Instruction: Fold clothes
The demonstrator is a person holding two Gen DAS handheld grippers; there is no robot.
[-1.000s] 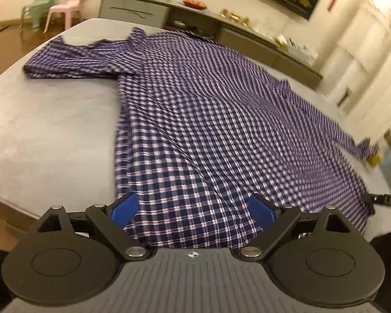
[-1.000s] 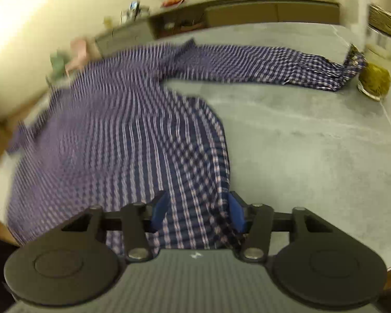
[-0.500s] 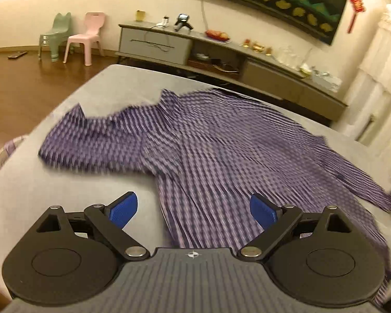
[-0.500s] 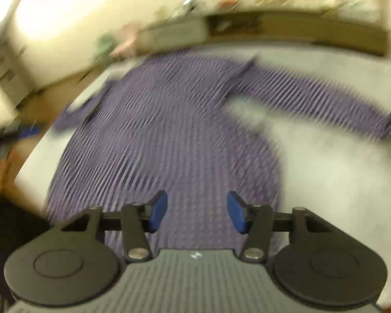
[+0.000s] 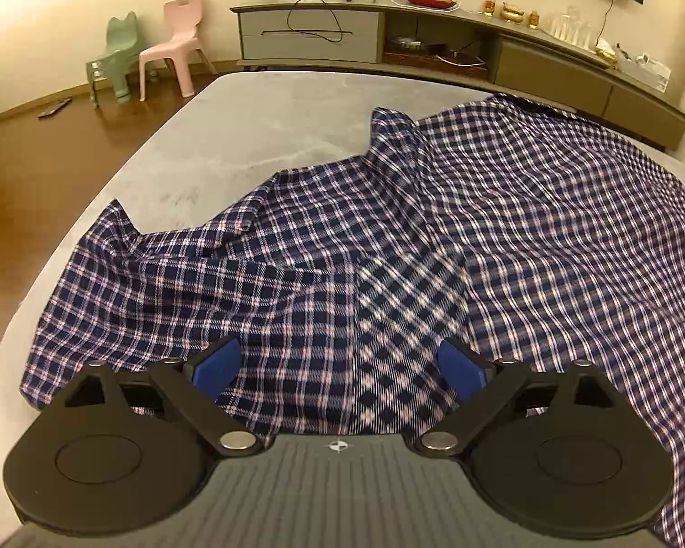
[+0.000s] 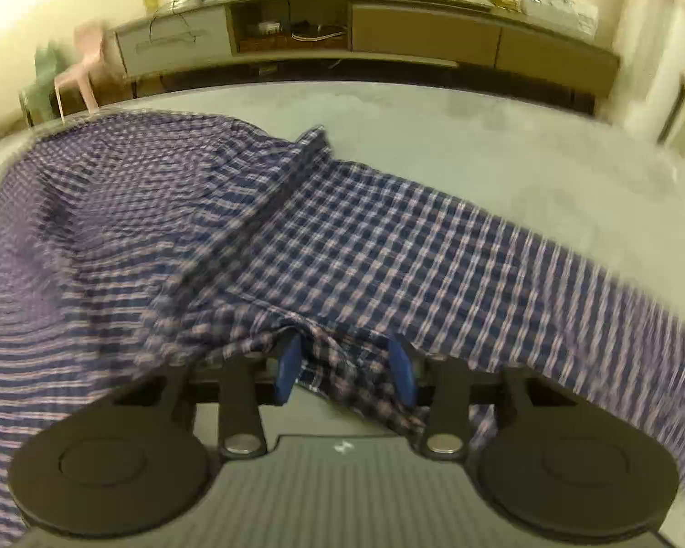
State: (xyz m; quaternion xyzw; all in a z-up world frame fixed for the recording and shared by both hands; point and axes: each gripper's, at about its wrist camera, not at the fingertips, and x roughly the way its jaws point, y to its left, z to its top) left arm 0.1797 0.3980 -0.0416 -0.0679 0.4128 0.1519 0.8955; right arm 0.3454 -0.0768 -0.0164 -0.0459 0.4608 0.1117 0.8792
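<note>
My left gripper [image 5: 338, 367] is sitting wide open low in the frame, blue pads [image 5: 214, 367] apart over the plaid shirt [image 5: 434, 237] and gripping nothing. My right gripper [image 6: 345, 367] is reaching into a bunched fold of the shirt [image 6: 342, 265] at lower centre, fabric lying between the half-spread pads [image 6: 287, 367]; can't tell if they're actually pinching it. The shirt is lying spread across the grey table [image 5: 269, 123], sleeves trailing out, filling the middle of both frames.
</note>
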